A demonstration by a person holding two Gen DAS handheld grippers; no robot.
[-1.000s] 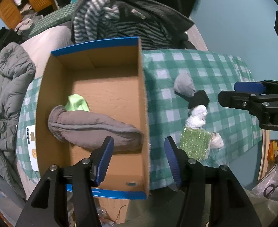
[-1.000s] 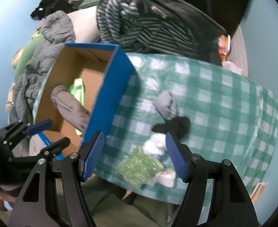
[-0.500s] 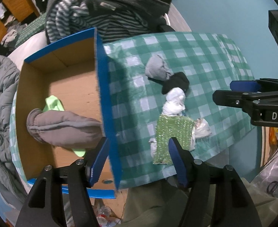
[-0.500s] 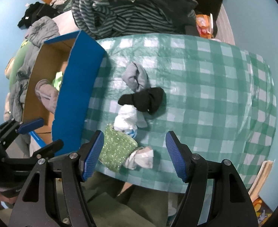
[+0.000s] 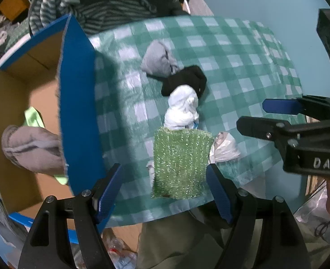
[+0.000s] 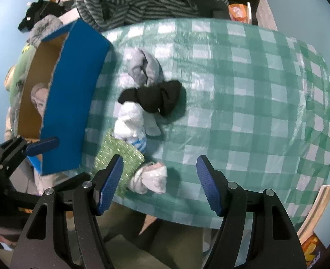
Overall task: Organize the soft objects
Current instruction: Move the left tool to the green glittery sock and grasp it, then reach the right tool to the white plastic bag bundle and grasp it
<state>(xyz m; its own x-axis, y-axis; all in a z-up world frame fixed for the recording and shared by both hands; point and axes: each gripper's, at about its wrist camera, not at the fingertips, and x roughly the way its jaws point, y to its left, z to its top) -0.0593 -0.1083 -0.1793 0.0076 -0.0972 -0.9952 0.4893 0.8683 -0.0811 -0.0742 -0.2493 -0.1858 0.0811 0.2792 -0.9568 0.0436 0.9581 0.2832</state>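
A row of soft items lies on the green checked table (image 5: 243,51): a grey sock bundle (image 5: 158,59), a black sock bundle (image 5: 187,80), a white cloth bundle (image 5: 183,109), a sparkly green cloth (image 5: 180,163) and a crumpled plastic bag (image 5: 224,149). They also show in the right wrist view: grey bundle (image 6: 146,68), black bundle (image 6: 156,99), white bundle (image 6: 130,121), green cloth (image 6: 118,157), bag (image 6: 151,177). My left gripper (image 5: 165,190) is open above the green cloth. My right gripper (image 6: 159,183) is open over the bag. A blue-rimmed cardboard box (image 5: 77,103) holds a grey sock (image 5: 30,148) and a lime cloth (image 5: 33,117).
Striped and dark clothes (image 5: 102,2) are piled behind the table. A grey jacket (image 6: 44,29) lies left of the box (image 6: 75,94). The table's near edge runs just under both grippers. My right gripper also shows at the right of the left wrist view (image 5: 265,114).
Both grippers have moved right, from over the box toward the row of soft items, and came closer to the table. Both stayed open.
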